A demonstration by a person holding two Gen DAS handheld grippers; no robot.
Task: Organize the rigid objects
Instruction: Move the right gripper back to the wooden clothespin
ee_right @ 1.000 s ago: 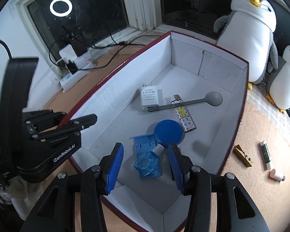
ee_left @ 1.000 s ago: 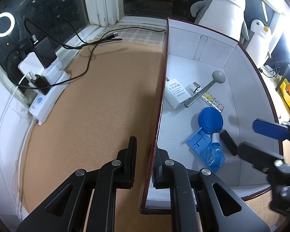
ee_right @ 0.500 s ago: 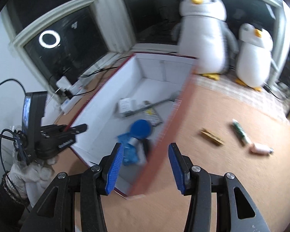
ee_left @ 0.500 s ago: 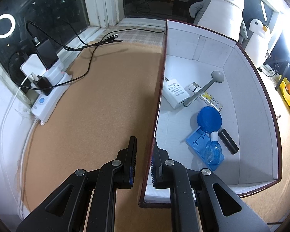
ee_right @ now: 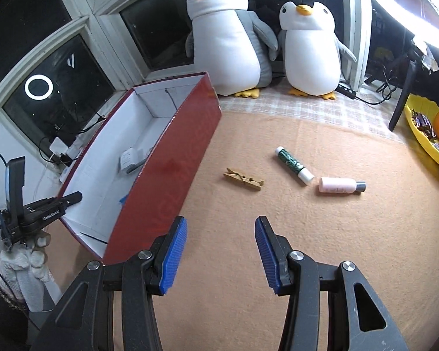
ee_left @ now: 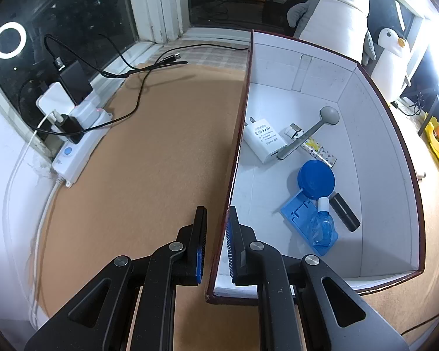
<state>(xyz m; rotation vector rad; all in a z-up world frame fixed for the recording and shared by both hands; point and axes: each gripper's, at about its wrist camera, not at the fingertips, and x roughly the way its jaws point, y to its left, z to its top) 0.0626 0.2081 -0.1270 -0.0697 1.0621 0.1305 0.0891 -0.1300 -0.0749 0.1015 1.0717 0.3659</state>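
A red box with a white inside holds a white charger, a grey spoon, a blue lid, a blue bottle and a black tube. My left gripper is shut on the box's left wall. In the right wrist view the box is at the left. My right gripper is open and empty above the mat. Ahead of it lie a wooden clothespin, a green tube and a pink bottle.
A power strip with plugs and cables lies at the left by the window. Two plush penguins stand at the back. A yellow tray with oranges sits at the right edge.
My right gripper has swung out of the box to the right and now faces the loose items on the mat. My left gripper has stayed clamped on the box wall.
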